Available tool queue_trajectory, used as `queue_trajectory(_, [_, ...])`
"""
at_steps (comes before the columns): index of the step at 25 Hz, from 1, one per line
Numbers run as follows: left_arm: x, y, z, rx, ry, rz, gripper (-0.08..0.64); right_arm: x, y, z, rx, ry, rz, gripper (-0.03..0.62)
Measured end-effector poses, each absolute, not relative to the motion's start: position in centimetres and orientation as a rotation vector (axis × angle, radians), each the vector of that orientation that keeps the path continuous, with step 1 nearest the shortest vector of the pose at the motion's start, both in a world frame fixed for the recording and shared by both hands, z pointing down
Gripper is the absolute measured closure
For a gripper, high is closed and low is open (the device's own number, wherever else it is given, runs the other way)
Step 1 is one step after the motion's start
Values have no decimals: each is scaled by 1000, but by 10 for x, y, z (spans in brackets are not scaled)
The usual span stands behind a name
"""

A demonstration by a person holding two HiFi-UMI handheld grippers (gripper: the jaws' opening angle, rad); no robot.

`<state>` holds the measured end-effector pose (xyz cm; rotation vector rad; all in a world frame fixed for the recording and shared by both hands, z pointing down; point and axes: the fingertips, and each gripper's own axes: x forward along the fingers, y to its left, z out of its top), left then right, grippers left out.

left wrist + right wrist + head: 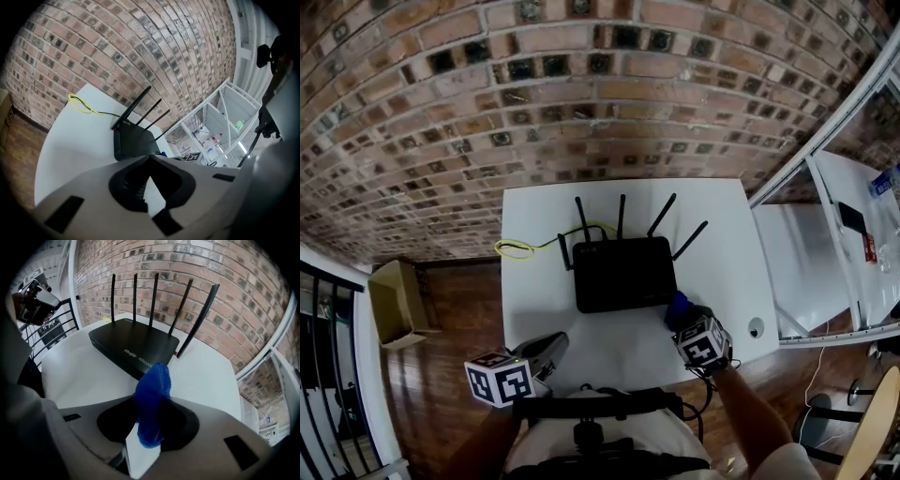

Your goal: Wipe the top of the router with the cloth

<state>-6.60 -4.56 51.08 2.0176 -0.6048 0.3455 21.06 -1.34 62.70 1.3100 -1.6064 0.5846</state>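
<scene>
Right gripper [154,401]: jaws pinched on a bunched blue cloth [157,378]. A tuft stands out past the tips and the rest hangs down between them. Grip looks firm enough for me to wipe with.

Left gripper [150,159]: jaws drawn together at the tips, nothing in them. It sits low over the near left of the bench [206,371], well apart from the work.

Step in hand, as I judge it, is bringing the cloth onto the top panel. The wipe itself looks not yet begun.
- In the head view the cloth sits at the router's near right corner. I cannot tell if it touches.
- I'd tip the tuft down flat onto the panel, press lightly, and stroke side to side from the near edge back.
- I'd stop short of the antennas [152,301], since a knock would skew them.
- The body looks light and may skate on the smooth bench. The left gripper could brace the near left corner.

Router [133,345]:
- Flat black box with a matt top and pale lettering on its front edge.
- Five thin antennas stand at its rear and sides.
- It sits mid-bench toward the brick wall.
- A yellow cable [517,247] trails off behind it to the left.
</scene>
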Motion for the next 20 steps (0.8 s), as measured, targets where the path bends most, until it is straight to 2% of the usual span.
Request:
queue_trajectory(12, [-98, -58, 526, 2026, -648, 330, 535, 114, -32, 632, 1206, -1680, 552, 465])
queue_trajectory(20, [-98, -60, 513, 1982, -610, 248, 535, 82, -42, 633, 1262, -1654, 645, 465])
